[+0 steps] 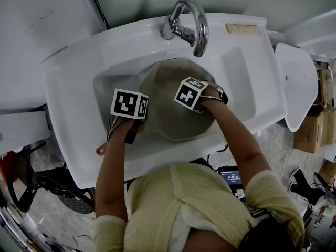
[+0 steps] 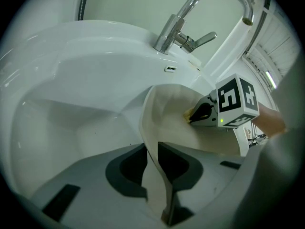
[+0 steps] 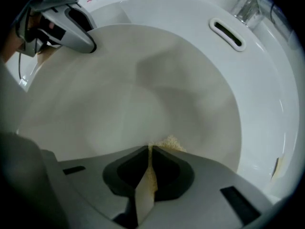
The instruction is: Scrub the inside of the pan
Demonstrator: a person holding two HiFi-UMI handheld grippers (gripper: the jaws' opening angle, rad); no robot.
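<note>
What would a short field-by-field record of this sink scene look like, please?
setting: white sink with a faucet
pan: in the sink, inside showing
left gripper: jaws shut on the pan's rim
right gripper: points down into the pan, jaws shut on a sponge
sponge: yellowish, against the pan's inside
task stage: scrubbing set up, pan held and sponge on its surface
</note>
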